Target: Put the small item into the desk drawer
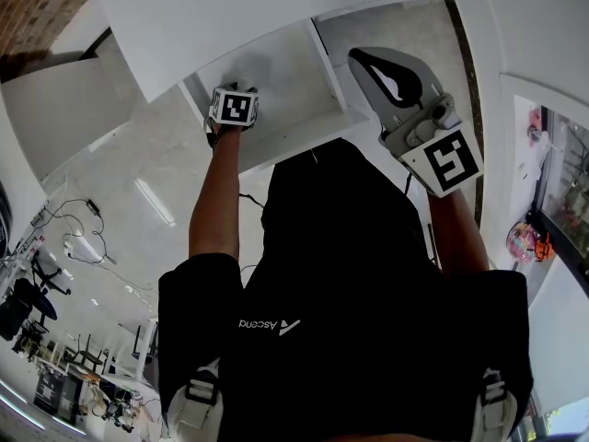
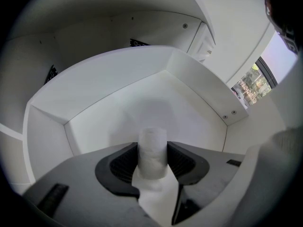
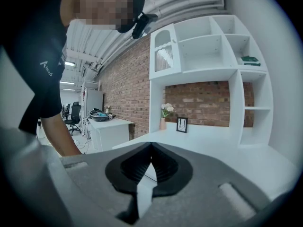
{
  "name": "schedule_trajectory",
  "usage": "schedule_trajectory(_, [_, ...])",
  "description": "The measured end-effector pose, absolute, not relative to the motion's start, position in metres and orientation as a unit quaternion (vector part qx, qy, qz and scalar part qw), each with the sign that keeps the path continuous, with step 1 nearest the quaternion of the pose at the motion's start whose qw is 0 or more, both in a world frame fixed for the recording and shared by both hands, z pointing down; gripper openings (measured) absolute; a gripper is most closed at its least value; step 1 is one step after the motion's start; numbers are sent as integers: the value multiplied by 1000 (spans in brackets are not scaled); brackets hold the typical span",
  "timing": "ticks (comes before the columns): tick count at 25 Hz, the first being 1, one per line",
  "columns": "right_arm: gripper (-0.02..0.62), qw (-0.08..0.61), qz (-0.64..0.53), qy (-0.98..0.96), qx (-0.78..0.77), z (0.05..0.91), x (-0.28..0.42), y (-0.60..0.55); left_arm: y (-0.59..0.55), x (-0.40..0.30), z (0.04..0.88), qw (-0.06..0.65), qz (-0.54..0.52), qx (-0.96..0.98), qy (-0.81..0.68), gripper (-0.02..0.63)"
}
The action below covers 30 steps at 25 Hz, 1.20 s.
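A small white cylinder [image 2: 152, 143] stands upright between the pads of my left gripper [image 2: 152, 149], and both pads touch its sides. The gripper holds it inside the open white desk drawer [image 2: 118, 82], above the bare drawer floor. In the head view only the left gripper's marker cube [image 1: 235, 107] shows, at the drawer [image 1: 285, 81]. My right gripper [image 3: 151, 144] is shut with nothing in it, its tips meeting. It is held up to the right of the drawer [image 1: 355, 57], pointing across the white desk top [image 3: 227, 143].
A white shelf unit [image 3: 213, 46] stands on the desk against a brick wall [image 3: 128, 74]. A small picture frame [image 3: 182, 125] and a vase of flowers [image 3: 164, 113] stand at its foot. Another desk [image 3: 111, 126] with office chairs lies further left. The person's black shirt [image 1: 368, 284] fills the lower head view.
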State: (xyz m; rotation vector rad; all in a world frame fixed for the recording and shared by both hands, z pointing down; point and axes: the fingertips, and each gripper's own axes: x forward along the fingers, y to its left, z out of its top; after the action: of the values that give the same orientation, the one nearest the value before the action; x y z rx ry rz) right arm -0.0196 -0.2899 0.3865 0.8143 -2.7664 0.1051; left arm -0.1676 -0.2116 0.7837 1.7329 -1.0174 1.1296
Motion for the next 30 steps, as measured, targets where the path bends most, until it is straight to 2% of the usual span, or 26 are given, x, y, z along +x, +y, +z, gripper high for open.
schedule_trajectory(7, [0, 126, 36, -952, 276, 384, -21, -289, -217, -170, 774, 404, 439, 687, -415, 223])
schedule_trajectory(14, [0, 113, 36, -957, 265, 381, -23, -280, -220, -172, 745, 384, 423, 695, -436, 227])
schedule_trajectory(30, [0, 68, 24, -970, 233, 347, -24, -253, -239, -126, 566, 274, 256, 791, -483, 221])
